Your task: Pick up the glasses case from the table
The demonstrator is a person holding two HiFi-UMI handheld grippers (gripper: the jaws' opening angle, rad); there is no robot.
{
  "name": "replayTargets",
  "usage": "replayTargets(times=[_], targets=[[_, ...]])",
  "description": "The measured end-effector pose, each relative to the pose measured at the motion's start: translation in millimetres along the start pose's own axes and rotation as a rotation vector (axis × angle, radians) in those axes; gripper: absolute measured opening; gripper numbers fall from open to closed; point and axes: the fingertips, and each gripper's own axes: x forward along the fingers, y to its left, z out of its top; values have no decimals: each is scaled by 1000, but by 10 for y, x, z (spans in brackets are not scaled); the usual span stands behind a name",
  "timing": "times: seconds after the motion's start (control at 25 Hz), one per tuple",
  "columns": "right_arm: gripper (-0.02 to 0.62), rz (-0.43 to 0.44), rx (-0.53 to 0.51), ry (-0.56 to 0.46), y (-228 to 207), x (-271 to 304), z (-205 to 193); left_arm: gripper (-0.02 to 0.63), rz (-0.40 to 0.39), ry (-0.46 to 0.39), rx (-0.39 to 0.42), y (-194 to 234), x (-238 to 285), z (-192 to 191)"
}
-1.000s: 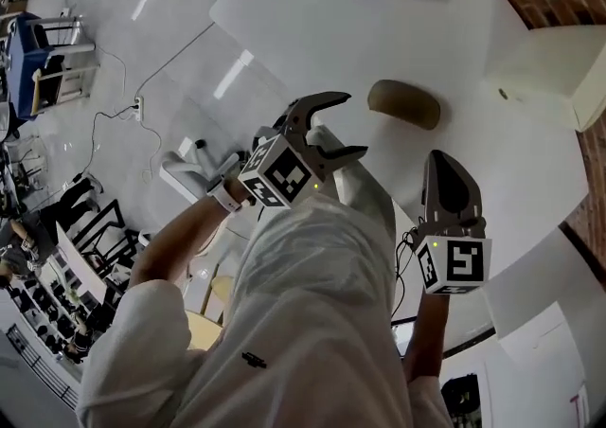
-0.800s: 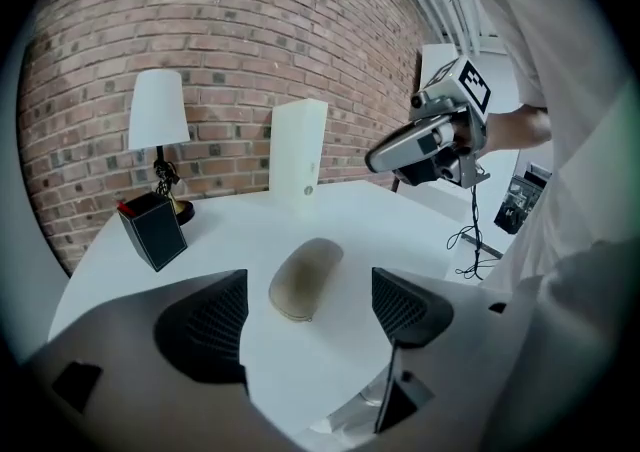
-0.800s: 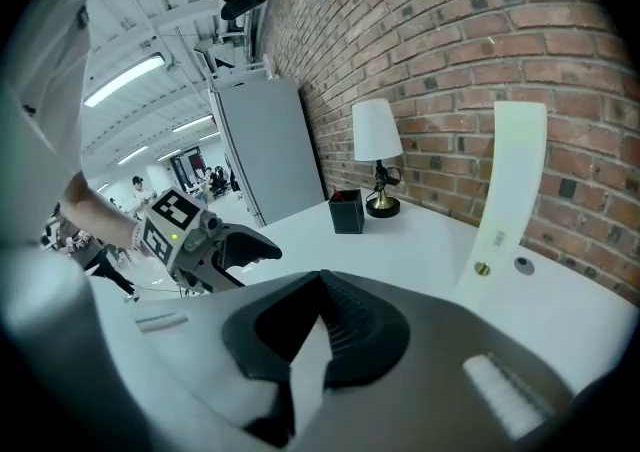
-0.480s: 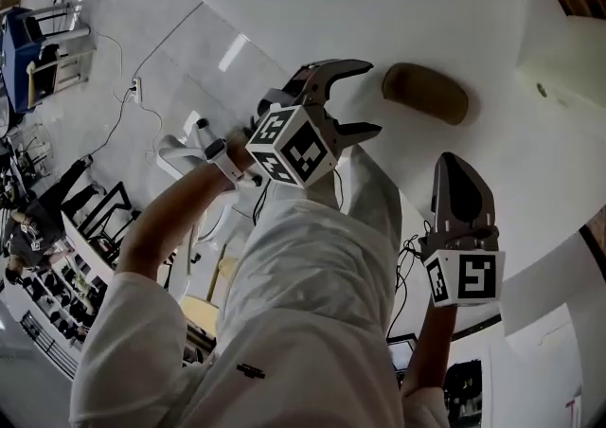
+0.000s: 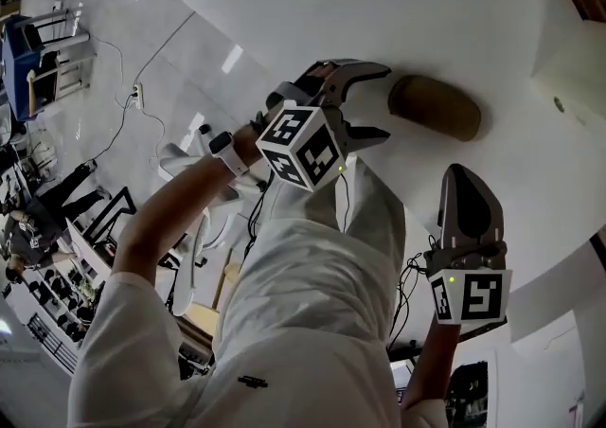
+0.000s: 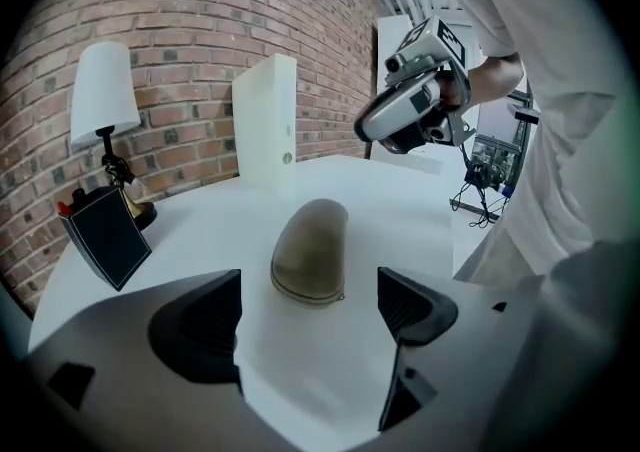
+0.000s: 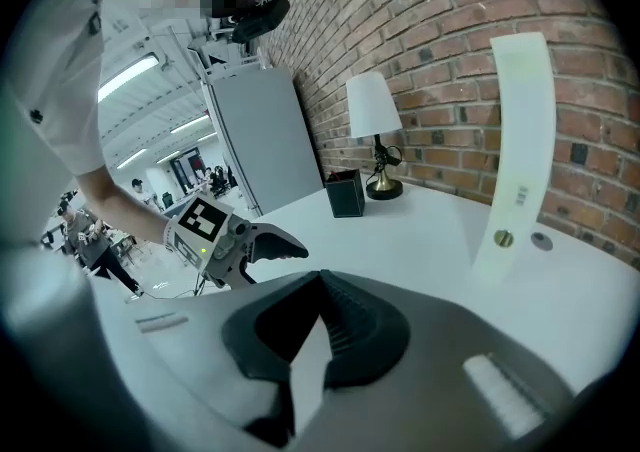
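Observation:
The glasses case point(image 5: 436, 106) is an olive-brown oblong shell lying flat on the white round table point(image 5: 454, 9). My left gripper point(image 5: 383, 102) hovers at the table's near edge, just left of the case. Its jaws are opening, and nothing is between them. In the left gripper view the case point(image 6: 312, 252) lies a short way beyond the two dark pads point(image 6: 200, 325), centred between them. My right gripper point(image 5: 462, 175) hangs lower right, short of the case, with its jaws shut and empty. In the right gripper view its tips point(image 7: 322, 285) meet, and my left gripper point(image 7: 240, 240) shows to the left.
A table lamp point(image 6: 103, 90) and a black square holder point(image 6: 103, 235) stand at the table's far side by the brick wall. A tall white box point(image 6: 266, 120) stands upright behind the case. Floor, cables and chairs lie off the table's left edge.
Both grippers have sunk toward the table. The left one has come closer to the case, rolled a little and spread its jaws wider. The right stays shut.

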Motion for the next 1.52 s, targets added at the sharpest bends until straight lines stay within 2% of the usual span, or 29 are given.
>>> replayTargets(times=[0.44, 0.68, 1.28, 1.52], targets=[[9, 2, 24, 7, 0, 150, -66, 407, -72, 9, 99, 61, 243, 18], [9, -12, 37, 4, -81, 135, -94, 407, -118, 46, 159, 19, 427, 20], [9, -29, 55, 2, -213, 30, -121, 405, -163, 149, 194, -20, 695, -6], [9, -38, 61, 0, -285, 4, -130, 390, -163, 152, 172, 10, 730, -6]])
